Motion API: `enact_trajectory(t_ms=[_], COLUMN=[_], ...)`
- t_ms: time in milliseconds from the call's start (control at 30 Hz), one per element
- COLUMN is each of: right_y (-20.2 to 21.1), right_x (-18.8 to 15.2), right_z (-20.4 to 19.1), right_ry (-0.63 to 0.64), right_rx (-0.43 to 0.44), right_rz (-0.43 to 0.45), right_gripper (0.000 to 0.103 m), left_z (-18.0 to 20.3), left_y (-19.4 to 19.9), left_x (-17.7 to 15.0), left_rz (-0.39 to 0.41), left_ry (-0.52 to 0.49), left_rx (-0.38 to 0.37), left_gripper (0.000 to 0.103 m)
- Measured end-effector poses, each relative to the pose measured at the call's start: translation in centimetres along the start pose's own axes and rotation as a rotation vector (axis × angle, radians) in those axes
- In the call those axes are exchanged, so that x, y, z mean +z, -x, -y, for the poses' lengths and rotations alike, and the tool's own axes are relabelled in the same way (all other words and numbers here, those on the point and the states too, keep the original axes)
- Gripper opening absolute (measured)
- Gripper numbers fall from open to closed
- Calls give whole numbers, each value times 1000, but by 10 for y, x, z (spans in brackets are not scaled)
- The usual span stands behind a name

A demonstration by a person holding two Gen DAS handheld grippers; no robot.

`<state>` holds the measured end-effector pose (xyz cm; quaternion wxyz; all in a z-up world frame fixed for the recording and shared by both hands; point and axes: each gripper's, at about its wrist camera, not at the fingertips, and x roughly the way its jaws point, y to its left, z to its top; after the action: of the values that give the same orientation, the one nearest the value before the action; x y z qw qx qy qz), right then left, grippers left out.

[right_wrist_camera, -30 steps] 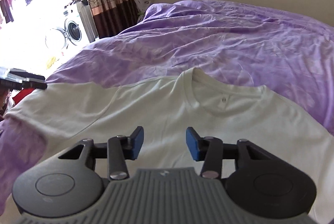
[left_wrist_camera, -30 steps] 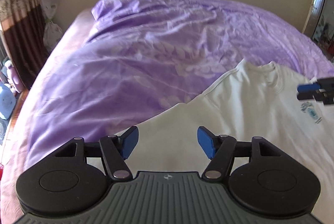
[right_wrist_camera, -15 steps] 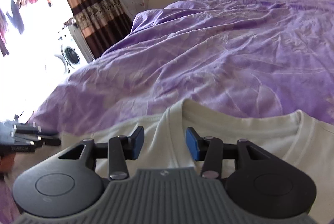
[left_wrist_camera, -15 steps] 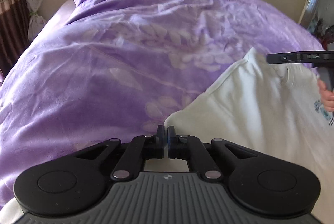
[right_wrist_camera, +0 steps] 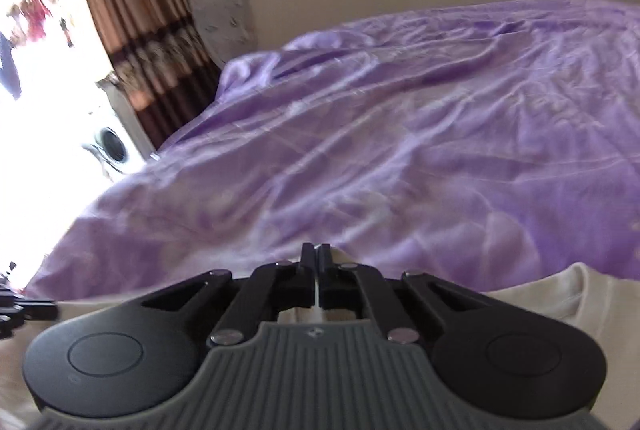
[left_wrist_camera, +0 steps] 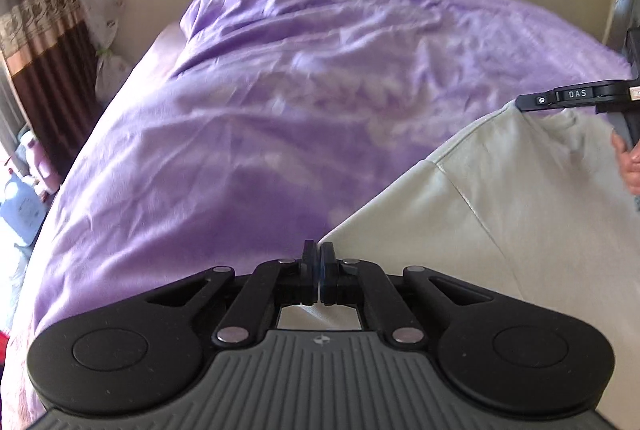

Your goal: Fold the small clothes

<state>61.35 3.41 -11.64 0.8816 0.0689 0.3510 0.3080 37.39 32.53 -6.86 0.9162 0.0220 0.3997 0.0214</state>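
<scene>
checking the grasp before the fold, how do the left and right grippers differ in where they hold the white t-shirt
The left gripper pinches the white t-shirt at a sleeve-side corner; the right gripper pinches its top edge, near the collar. From the left wrist view, the cloth under the right gripper is raised to a peak; the left's corner sits lower. Both are shut on the shirt over the purple bedspread.

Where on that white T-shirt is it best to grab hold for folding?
At its edges, coming in low from the near side. The T-shirt lies flat on the purple bedspread, so only thin edges fit between fingers. The left gripper is shut on the sleeve's corner; the right gripper pinches near the collar, which probably lets one side swing over.
</scene>
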Motion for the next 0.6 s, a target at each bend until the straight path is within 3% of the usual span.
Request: enact_trajectory(t_ms=[67,100,133,167,267,333,467,533,600], right_y=[-8,-10,-11,-8,11,26,53,65,77], right_x=[-2,-4,-4,-5,-2,-1,-9,-18,-28], right_z=[-4,-6,-7,-7,-8,-12,-22,-26,-31], right_ry=[38,48,51,48,25,32,39,27,11], right_rx=[-39,-34,-34,-32,-15,-17,-27,-20,-1], right_rz=[-34,-49,-62,-53,-20,-13,-56,-90,-122], right_gripper=[0,0,1,4,43,42,42,44,49], left_z=[4,5,4,3,-8,-17,-47,-64,-82], left_y=[-4,-3,1,6,31,52,101,124,145], left_x=[-1,1,1,2,8,10,7,-1,-14], left_rz=[-9,-3,5,12,26,23,10,-5,-22], left_ry=[-4,2,14,25,41,46,82,125,178], left_rx=[12,19,31,40,61,76,120,128,137], left_gripper=[1,5,17,19,28,39,45,54,55])
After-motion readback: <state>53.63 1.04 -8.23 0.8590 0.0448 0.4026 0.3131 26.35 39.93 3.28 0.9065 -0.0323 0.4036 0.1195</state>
